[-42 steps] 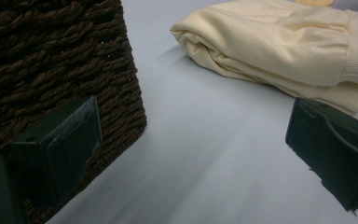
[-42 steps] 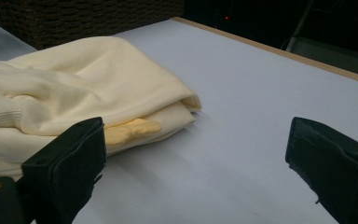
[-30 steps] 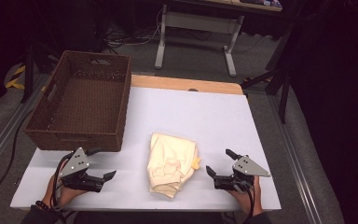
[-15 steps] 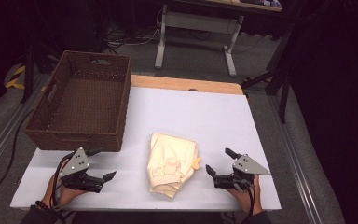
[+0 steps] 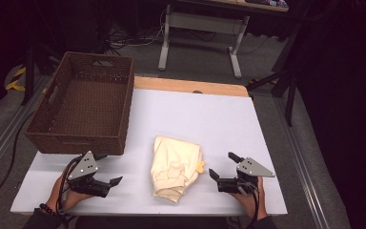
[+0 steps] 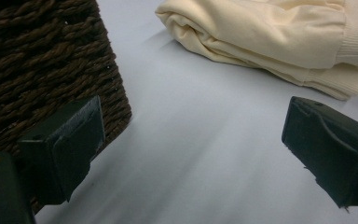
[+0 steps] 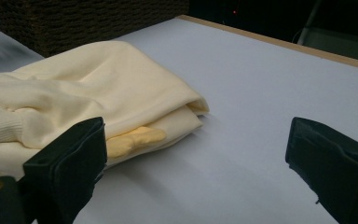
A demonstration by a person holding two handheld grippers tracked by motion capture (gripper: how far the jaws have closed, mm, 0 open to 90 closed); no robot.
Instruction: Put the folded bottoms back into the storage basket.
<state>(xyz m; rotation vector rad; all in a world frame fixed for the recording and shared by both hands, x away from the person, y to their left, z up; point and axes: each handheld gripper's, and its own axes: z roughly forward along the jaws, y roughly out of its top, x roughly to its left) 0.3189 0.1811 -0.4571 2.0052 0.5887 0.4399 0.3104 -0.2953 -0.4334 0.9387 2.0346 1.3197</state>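
A folded cream garment (image 5: 176, 167) lies on the white table (image 5: 195, 114) near its front edge, roughly at the centre, with a small yellow tab (image 5: 199, 166) poking out of its right side. In the right gripper view the same garment (image 7: 74, 98) shows loose layered folds and a ribbed cuff, the yellow tab (image 7: 133, 138) peeking from between the layers.

At 3 o'clock from the garment sits the right gripper (image 5: 221, 168), jaws spread wide and empty, near the cloth but not touching it. At 9 o'clock is the left gripper (image 5: 113, 168), likewise spread and holding nothing, a little farther off; its own view shows the garment (image 6: 261, 37) ahead and the basket's corner just beside its left jaw.

At 10 o'clock from the garment stands the brown wicker basket (image 5: 83, 107), empty, on the table's far left portion.

The likely trouble is the folds: a pinch on the top layer alone would lift one flap and let the bundle unroll as it rises. A grab at the tab or cuff would do the same. The left gripper, so close to the basket wall (image 6: 42, 56), could also snag or shove the wicker when it swings in
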